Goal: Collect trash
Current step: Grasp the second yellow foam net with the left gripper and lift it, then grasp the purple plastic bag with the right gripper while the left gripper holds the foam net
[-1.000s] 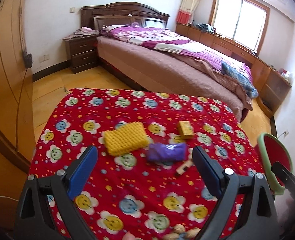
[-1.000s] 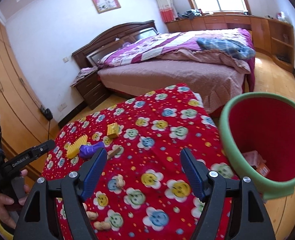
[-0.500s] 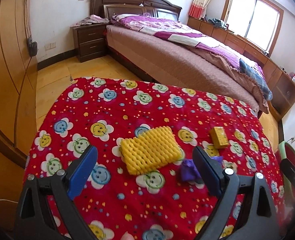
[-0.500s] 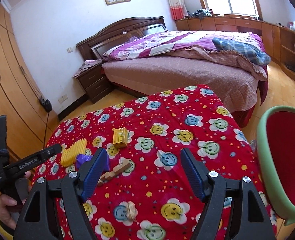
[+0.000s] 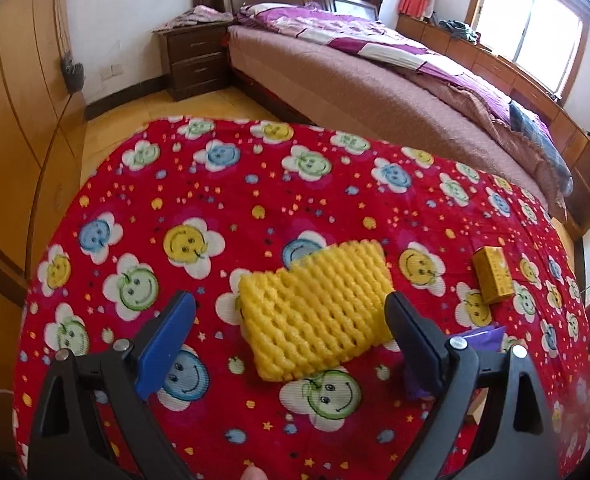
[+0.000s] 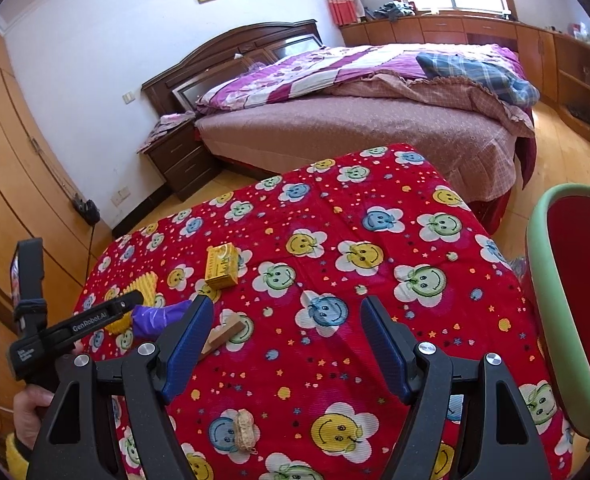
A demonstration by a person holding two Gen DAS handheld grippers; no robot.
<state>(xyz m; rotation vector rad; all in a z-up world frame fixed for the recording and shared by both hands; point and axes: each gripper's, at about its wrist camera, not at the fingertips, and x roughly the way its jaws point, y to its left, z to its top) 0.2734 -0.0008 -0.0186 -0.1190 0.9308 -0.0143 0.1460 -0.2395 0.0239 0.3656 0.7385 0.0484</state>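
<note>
The left gripper [image 5: 291, 320] has its jaws spread wide with nothing clamped; the yellow foam net [image 5: 315, 308] lies flat on the table [image 5: 223, 208] between the two blue pads, but whether either pad touches it cannot be told. In the left wrist view a crumpled purple wrapper [image 5: 483, 338] peeks out just behind the right-hand finger at about 4 o'clock from the net, and a small yellow box [image 5: 493, 276] lies farther out at 3 o'clock, apart from both.

The right gripper [image 6: 285, 340] is also wide apart and holds nothing; only the red smiley-flower cloth shows between its pads. Just beside its left-hand pad, at 9 o'clock, a small wooden block [image 6: 225, 332] rests on the table, partly hidden by the pad. A peanut shell [image 6: 245, 432] lies below the gap at 7 o'clock. In this view the yellow box sits at 11 o'clock and the purple wrapper at 9 o'clock, next to the left gripper's body, which a hand [image 6: 29, 408] holds at the lower left.

A green-rimmed red bin [image 6: 535, 280] stands off the table's edge at 3 o'clock. Beyond the table at 12 o'clock is a bed [image 6: 355, 128] with a purple quilt.
</note>
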